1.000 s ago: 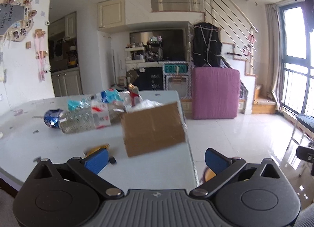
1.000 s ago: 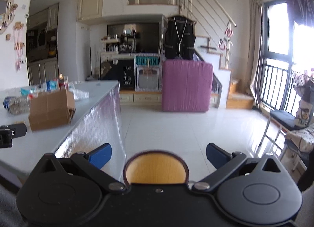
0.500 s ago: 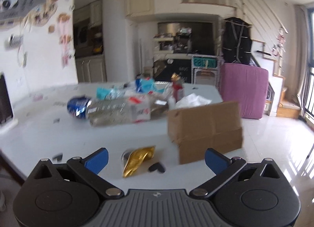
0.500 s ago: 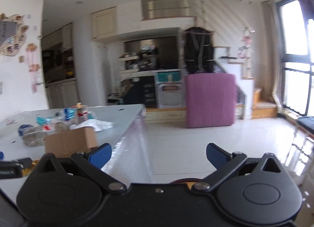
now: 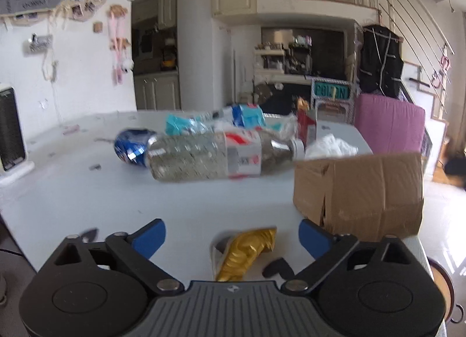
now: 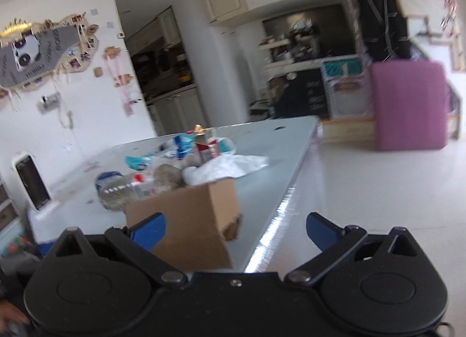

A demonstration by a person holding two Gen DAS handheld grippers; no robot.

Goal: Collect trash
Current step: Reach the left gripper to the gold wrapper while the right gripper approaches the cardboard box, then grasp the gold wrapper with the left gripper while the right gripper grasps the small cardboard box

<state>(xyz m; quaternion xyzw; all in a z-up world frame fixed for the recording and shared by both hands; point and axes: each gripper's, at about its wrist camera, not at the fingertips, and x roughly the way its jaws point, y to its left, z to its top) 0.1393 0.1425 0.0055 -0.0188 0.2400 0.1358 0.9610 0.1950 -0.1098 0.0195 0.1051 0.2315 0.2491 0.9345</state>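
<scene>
Between the blue pads of our left gripper (image 5: 231, 238) lies a crumpled gold foil wrapper (image 5: 247, 252) on the pale grey table (image 5: 87, 191); the jaws are closing, touching nothing yet. Beyond sit a brown cardboard box (image 5: 359, 194) and a clear plastic bottle (image 5: 215, 158) on its side. Our right gripper (image 6: 234, 232) hangs released and empty, the box (image 6: 192, 220) before it.
</scene>
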